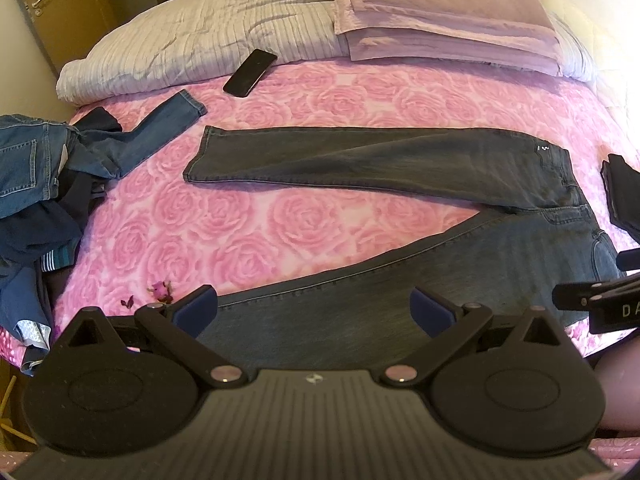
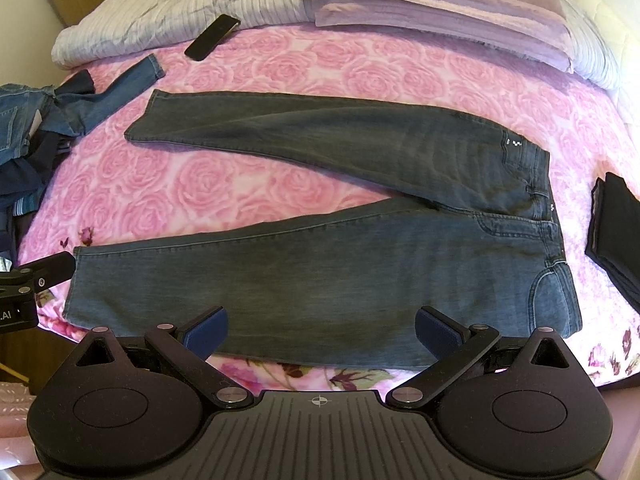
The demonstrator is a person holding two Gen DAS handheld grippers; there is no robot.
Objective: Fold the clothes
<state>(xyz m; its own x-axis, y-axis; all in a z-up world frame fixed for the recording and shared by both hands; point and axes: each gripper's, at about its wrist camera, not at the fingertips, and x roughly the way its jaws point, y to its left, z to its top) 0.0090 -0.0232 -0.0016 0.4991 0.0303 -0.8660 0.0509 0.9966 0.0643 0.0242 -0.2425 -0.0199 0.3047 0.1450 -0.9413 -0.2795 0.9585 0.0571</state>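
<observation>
Two claws, both spread wide and gripping nothing: left claw [image 1: 314,312] hovers over the near leg's hem end, right claw [image 2: 322,330] over the same leg nearer the waist. Grey jeans [image 2: 320,264] lie flat on the bed [image 2: 280,68], legs splayed in a V, waistband to the right, so each leg is reachable. Unfolded heap [image 1: 36,184] sits left, dark folded item [image 2: 616,236] right; likely sorted in/out piles.
</observation>
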